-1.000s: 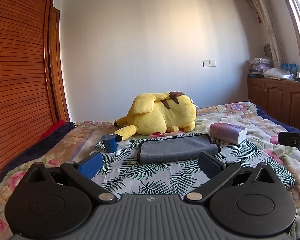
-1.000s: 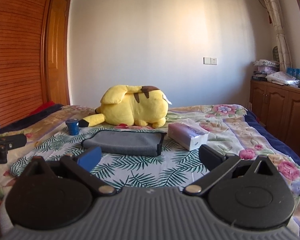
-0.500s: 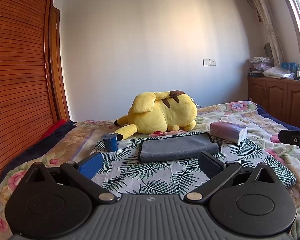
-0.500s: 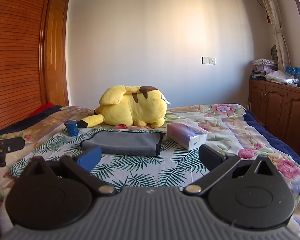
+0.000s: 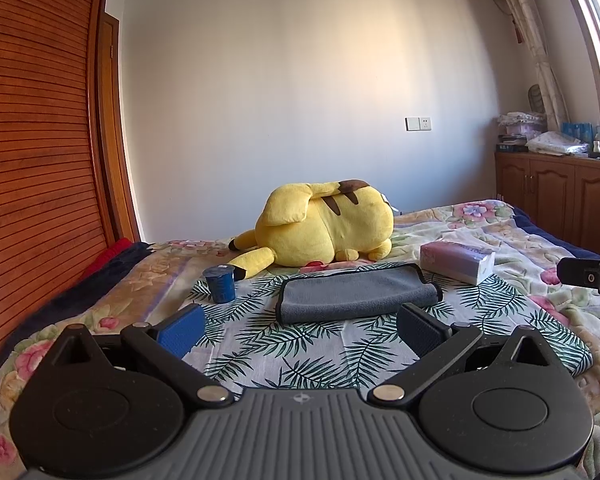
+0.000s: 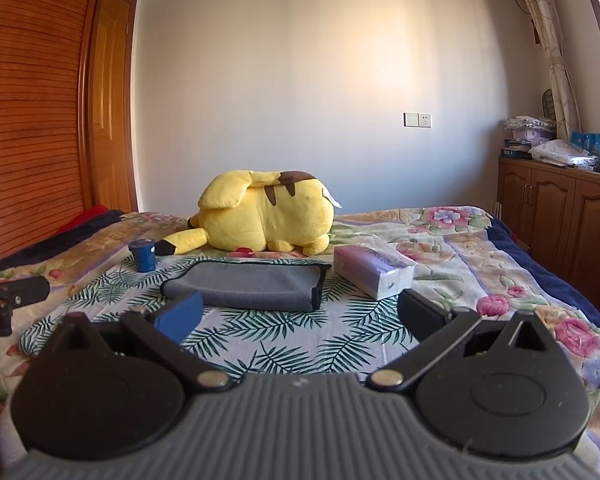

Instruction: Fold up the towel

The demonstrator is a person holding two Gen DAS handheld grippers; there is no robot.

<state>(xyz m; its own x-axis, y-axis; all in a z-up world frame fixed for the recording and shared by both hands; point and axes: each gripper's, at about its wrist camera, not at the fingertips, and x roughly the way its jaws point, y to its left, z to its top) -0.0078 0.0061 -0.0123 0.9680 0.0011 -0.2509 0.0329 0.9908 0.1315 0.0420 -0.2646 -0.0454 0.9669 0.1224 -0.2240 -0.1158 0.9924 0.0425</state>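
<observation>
A grey towel (image 5: 352, 294) with dark trim lies folded flat on the leaf-print cloth on the bed; it also shows in the right wrist view (image 6: 248, 286). My left gripper (image 5: 300, 330) is open and empty, held above the bed short of the towel's near edge. My right gripper (image 6: 300, 320) is open and empty, also short of the towel. The right gripper's tip shows at the right edge of the left wrist view (image 5: 588, 280); the left gripper's tip shows at the left edge of the right wrist view (image 6: 12, 300).
A yellow plush toy (image 5: 324, 226) lies behind the towel. A blue cup (image 5: 220, 283) stands to its left, a tissue pack (image 5: 458, 261) to its right. Wooden wardrobe (image 5: 32, 160) on the left, wooden cabinets (image 5: 560, 200) on the right.
Both grippers have risen and tilted slightly, so the bed sits a little lower in view. The towel and other objects have not moved. Both grippers stay open.
</observation>
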